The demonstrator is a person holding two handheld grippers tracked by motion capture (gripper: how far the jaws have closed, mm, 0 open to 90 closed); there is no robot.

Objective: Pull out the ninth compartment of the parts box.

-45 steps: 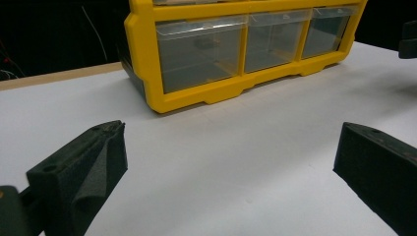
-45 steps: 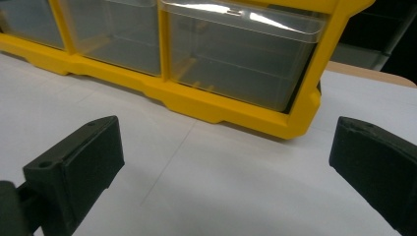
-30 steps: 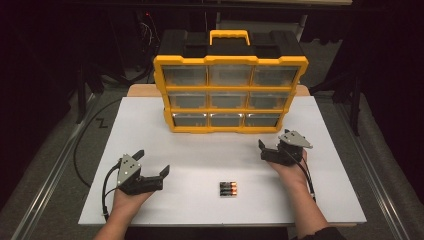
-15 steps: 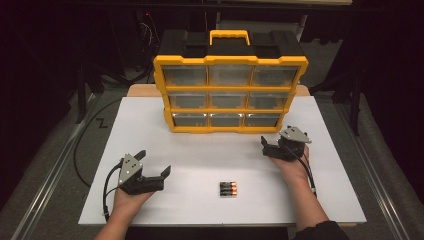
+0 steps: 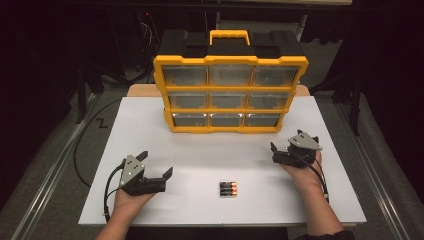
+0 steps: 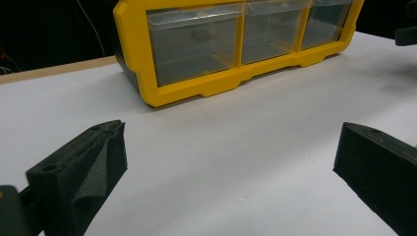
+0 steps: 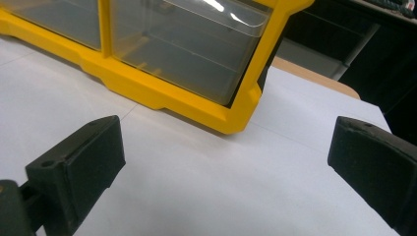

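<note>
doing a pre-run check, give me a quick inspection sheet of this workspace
surface: white table top, bare apart from the items below
job's things: three batteries lying side by side near the front edge; yellow drawer organizer upright at the back, nine clear drawers all shut
clutter: nothing seen
grippers: left tongs open, holding nothing, left of the batteries; right tongs open, holding nothing, near the organizer's right front corner
cables: black cable trails from the left tongs, another from the right along the wrist
surroundings: dark, grey floor with a loose cable
</note>
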